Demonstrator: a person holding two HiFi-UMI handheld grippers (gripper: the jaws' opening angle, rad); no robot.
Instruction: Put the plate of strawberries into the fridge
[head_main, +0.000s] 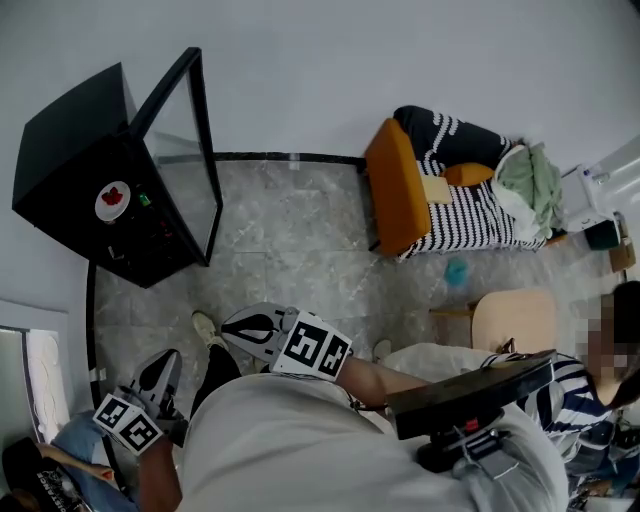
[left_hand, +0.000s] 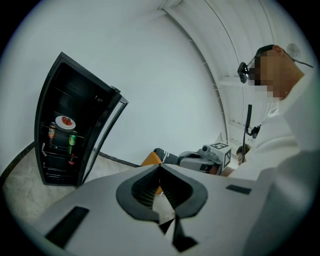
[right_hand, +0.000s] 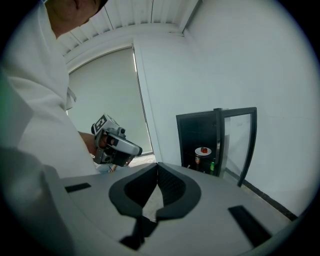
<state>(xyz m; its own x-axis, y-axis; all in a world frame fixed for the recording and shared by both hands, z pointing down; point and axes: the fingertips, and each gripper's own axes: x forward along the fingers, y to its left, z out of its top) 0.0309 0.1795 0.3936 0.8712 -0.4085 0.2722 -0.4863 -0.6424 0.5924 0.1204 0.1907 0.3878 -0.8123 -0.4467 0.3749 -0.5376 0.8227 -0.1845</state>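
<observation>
A white plate of strawberries (head_main: 113, 200) rests on a shelf inside the black fridge (head_main: 70, 160), whose glass door (head_main: 190, 150) stands open. The left gripper view also shows the plate (left_hand: 65, 121), and in the right gripper view it (right_hand: 203, 151) sits above some cans. My left gripper (head_main: 168, 358) is held low at the bottom left, shut and empty, well short of the fridge. My right gripper (head_main: 230, 323) is beside it, also shut with nothing between its jaws. Both jaw pairs meet at their tips (left_hand: 159, 168) (right_hand: 157, 166).
An orange chair (head_main: 395, 185) with striped cloth stands at the back right. A wooden stool (head_main: 512, 318) and a seated person (head_main: 585, 400) are at the right. A small teal object (head_main: 456, 270) lies on the marble floor. A green can (left_hand: 72, 138) stands below the plate.
</observation>
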